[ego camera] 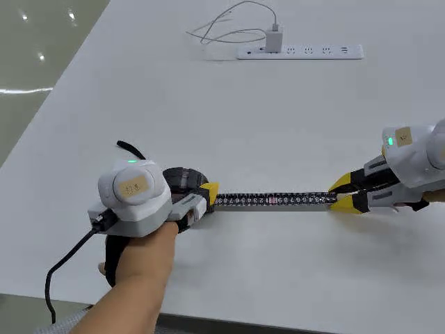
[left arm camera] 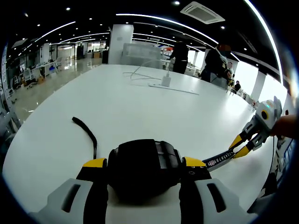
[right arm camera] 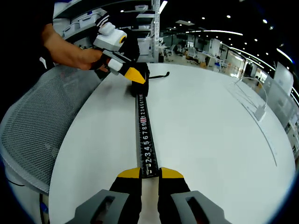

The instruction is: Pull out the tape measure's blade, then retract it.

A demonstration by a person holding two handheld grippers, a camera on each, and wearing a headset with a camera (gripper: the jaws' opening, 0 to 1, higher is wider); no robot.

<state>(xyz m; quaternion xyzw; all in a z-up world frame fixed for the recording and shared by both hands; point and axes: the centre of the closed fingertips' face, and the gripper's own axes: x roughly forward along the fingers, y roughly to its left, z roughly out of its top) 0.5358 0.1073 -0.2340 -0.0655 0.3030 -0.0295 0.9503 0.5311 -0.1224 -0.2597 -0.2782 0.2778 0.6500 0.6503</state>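
Holds the tape measure (ego camera: pixel 182 179) tight in the left gripper (ego camera: pixel 201 200) on the desk (ego camera: pixel 243 118), with the blade (ego camera: pixel 274 200) lying straight to the right, its end pinched in the right gripper (ego camera: pixel 341 193), likely sliding back left next.

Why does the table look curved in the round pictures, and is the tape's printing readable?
Both gripper views are fisheye, so the table bows; head view keeps its edge straight. Right gripper view: numerals on the blade crisp near the jaws.

Both clamped: left gripper (ego camera: pixel 200 198), right gripper (ego camera: pixel 339 194)
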